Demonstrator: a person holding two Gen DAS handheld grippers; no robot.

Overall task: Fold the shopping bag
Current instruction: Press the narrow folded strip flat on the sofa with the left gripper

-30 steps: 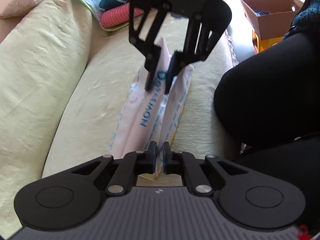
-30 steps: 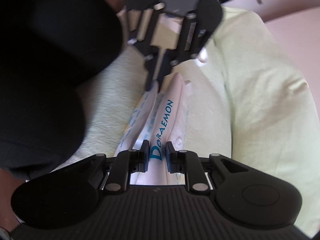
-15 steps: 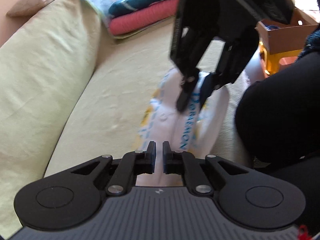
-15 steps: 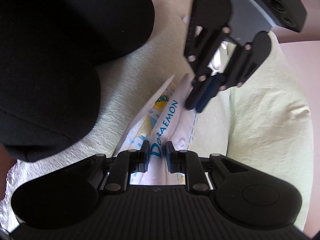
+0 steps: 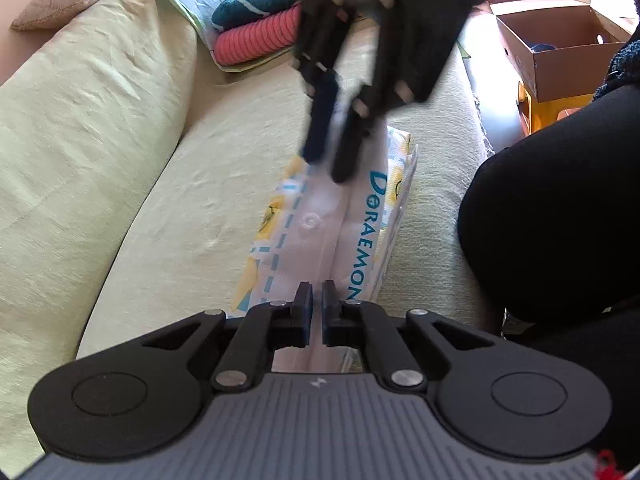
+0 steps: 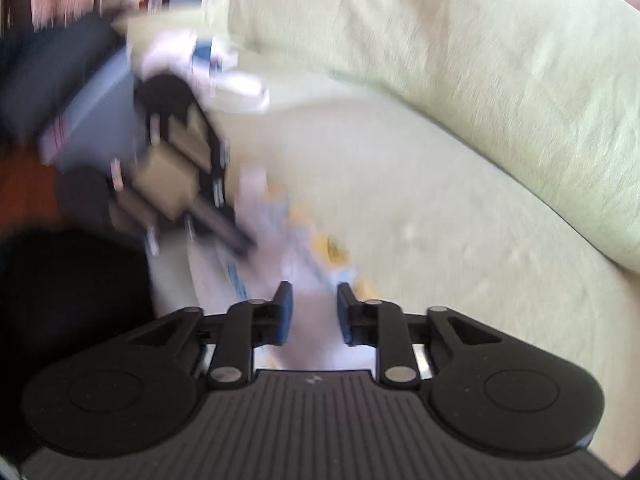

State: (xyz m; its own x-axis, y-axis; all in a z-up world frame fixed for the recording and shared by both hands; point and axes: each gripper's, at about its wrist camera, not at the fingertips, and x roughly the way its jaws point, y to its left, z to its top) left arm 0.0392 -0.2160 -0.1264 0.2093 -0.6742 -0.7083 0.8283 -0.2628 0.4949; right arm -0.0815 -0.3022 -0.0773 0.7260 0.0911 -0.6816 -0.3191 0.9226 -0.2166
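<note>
Left wrist view: the shopping bag (image 5: 340,232) lies as a long strip on the sofa seat (image 5: 192,216). The left gripper (image 5: 313,316) is pinched tight on its near end. Beyond the bag's far end sit folded towels (image 5: 256,24); right of them, a cardboard box (image 5: 560,48) holds something blue. The right gripper (image 5: 332,156), blurred, hangs over the far end.

Right wrist view: the right gripper (image 6: 313,312) stands parted, bag (image 6: 308,320) between its fingers; grip unclear.

White shopping bag (image 5: 320,236), blue DORAEMON lettering, yellow prints, dashed blue line; folded into a long narrow strip, lying flat, running 12-to-6 o'clock.
</note>
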